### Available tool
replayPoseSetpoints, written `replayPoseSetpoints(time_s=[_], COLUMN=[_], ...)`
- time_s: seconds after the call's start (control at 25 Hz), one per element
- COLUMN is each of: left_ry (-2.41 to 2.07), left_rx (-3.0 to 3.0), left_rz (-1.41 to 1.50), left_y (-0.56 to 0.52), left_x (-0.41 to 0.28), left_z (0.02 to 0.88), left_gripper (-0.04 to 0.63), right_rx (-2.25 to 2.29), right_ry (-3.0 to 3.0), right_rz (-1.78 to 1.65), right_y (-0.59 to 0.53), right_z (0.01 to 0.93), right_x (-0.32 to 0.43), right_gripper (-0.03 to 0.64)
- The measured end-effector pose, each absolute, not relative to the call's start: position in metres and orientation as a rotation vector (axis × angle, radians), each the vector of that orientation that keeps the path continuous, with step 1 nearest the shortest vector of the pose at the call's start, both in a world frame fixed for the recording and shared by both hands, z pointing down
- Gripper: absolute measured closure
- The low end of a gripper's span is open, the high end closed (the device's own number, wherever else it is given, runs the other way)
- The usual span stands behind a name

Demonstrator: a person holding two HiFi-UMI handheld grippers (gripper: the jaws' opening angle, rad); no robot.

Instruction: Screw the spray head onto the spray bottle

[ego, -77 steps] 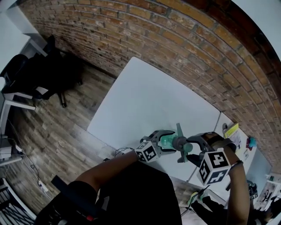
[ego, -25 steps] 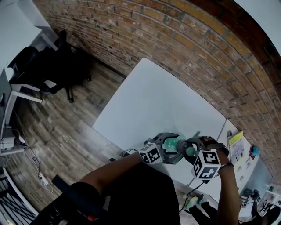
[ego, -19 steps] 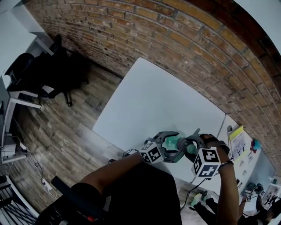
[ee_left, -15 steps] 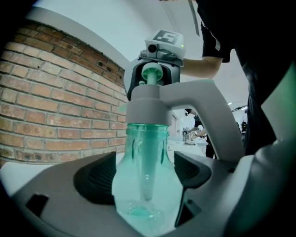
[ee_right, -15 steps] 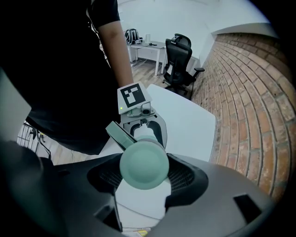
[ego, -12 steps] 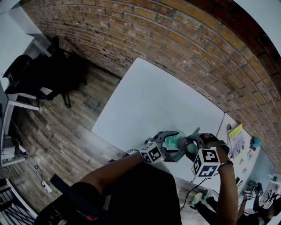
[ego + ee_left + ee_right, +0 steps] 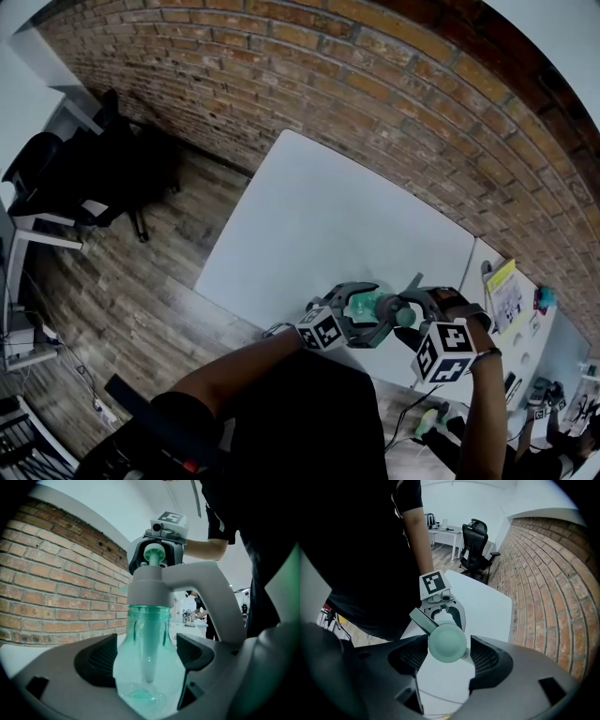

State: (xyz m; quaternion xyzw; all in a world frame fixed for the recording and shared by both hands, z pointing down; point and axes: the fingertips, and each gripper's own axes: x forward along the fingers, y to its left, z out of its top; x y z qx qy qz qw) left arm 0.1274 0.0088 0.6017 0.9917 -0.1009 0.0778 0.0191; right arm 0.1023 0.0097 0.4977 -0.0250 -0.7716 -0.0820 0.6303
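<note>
The left hand-held gripper [image 7: 361,317] was clamped on the spray bottle [image 7: 149,639], held upright over the worktop [image 7: 328,216]. The spray head [image 7: 154,585] sat on the bottle's neck, straight below the down-pointing right hand-held gripper [image 7: 449,656], whose 2 jaws gripped its top.

A broad white table [image 7: 328,216] lies open from its near edge to the brick wall [image 7: 394,84], which closes off its far side. Over the near edge the left gripper [image 7: 361,309] and right gripper [image 7: 417,305] face each other closely. The spray bottle [image 7: 370,303] and spray head [image 7: 394,309] fill the gap between them. Wooden floor [image 7: 141,272] opens to the left, with a black office chair [image 7: 56,169] well apart. A cluttered second table [image 7: 525,333] adjoins on the right
</note>
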Motion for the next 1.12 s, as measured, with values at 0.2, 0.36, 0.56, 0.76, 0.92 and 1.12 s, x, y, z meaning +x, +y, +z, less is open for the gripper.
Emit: replayPoseSetpoints(time_s=[0.2, 0.36, 0.56, 0.76, 0.92, 1.12], left_ry=[-0.295, -0.289, -0.373, -0.396, -0.499, -0.615], left_rx=[3.075, 3.091, 3.066, 3.047, 2.963, 2.915], left_rz=[0.238, 0.232, 0.224, 0.22, 0.15, -0.012], left_y=[0.006, 0.005, -0.004, -0.011, -0.018, -0.014], left_x=[0.126, 0.115, 0.081, 0.06, 0.046, 0.032], left_z=[0.601, 0.597, 0.591, 0.582, 0.55, 0.486], left_gripper=[0.219, 0.221, 0.221, 0.221, 0.222, 0.286], right_rx=[0.036, 0.146, 0.431, 0.697, 1.039, 1.398], right_ry=[-1.834, -1.889, -2.132, -2.308, -2.453, -2.557], right_rz=[-0.169, -0.133, -0.028, 0.04, 0.054, 0.132], right_y=[0.004, 0.008, 0.005, 0.014, 0.025, 0.041], right_z=[0.486, 0.474, 0.446, 0.436, 0.418, 0.403], right_x=[0.104, 0.109, 0.1, 0.101, 0.111, 0.121], right_gripper=[0.35, 0.351, 0.351, 0.351, 0.351, 0.353])
